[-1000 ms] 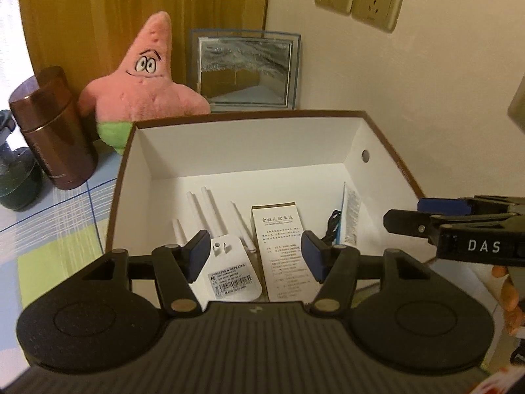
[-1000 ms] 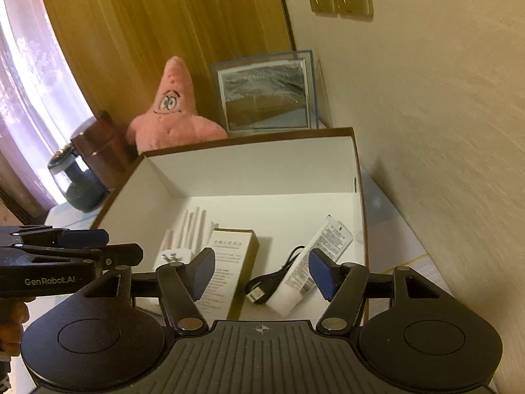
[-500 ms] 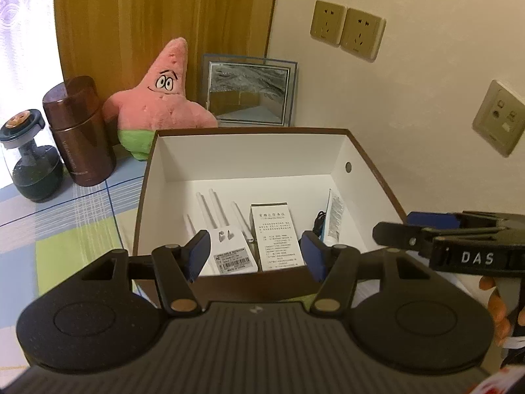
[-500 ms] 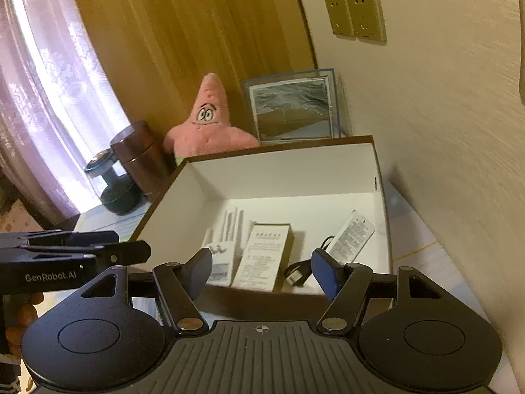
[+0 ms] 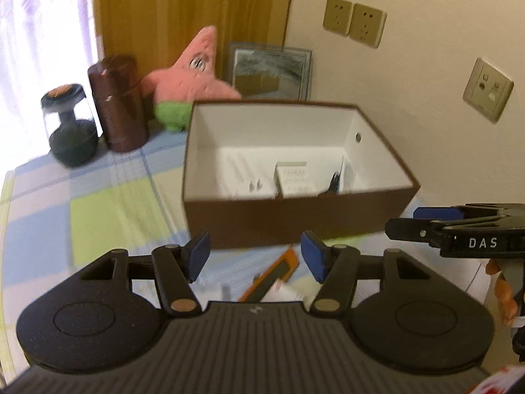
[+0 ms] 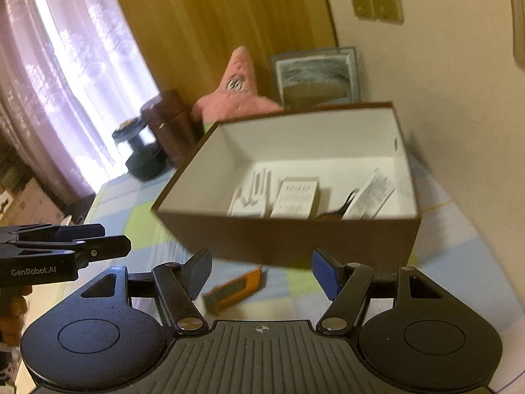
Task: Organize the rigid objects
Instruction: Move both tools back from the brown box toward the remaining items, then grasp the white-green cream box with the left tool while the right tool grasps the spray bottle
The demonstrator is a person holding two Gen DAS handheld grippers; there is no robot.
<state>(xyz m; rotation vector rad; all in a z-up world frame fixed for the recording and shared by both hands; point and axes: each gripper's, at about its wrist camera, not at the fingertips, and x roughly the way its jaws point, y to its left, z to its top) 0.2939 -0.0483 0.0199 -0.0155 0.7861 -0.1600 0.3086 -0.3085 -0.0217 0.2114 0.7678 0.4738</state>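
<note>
A brown box (image 5: pixel 295 218) with a white inside stands on the checked cloth. In it lie a white repeater with antennas (image 5: pixel 249 180), a small white carton (image 5: pixel 293 180), a black cable (image 5: pixel 334 182) and a white packet (image 5: pixel 349 177). On the cloth in front of the box lies an orange-and-grey tool (image 5: pixel 272 275), blurred. My left gripper (image 5: pixel 256 251) hovers open above that tool, short of the box. My right gripper (image 6: pixel 262 267) is also open and holds nothing, with the box (image 6: pixel 288 239) ahead and the orange tool (image 6: pixel 233 290) below it.
Behind the box sit a pink star plush (image 5: pixel 193 78), a framed picture (image 5: pixel 272 72), a brown canister (image 5: pixel 119 101) and a dark glass jar (image 5: pixel 70 131). The wall with sockets (image 5: pixel 352 23) runs along the right. White papers (image 5: pixel 285 292) lie near the tool.
Both grippers have drawn back from over the box, which now sits farther off. The orange tool and the cloth in front of the box have come into view.
</note>
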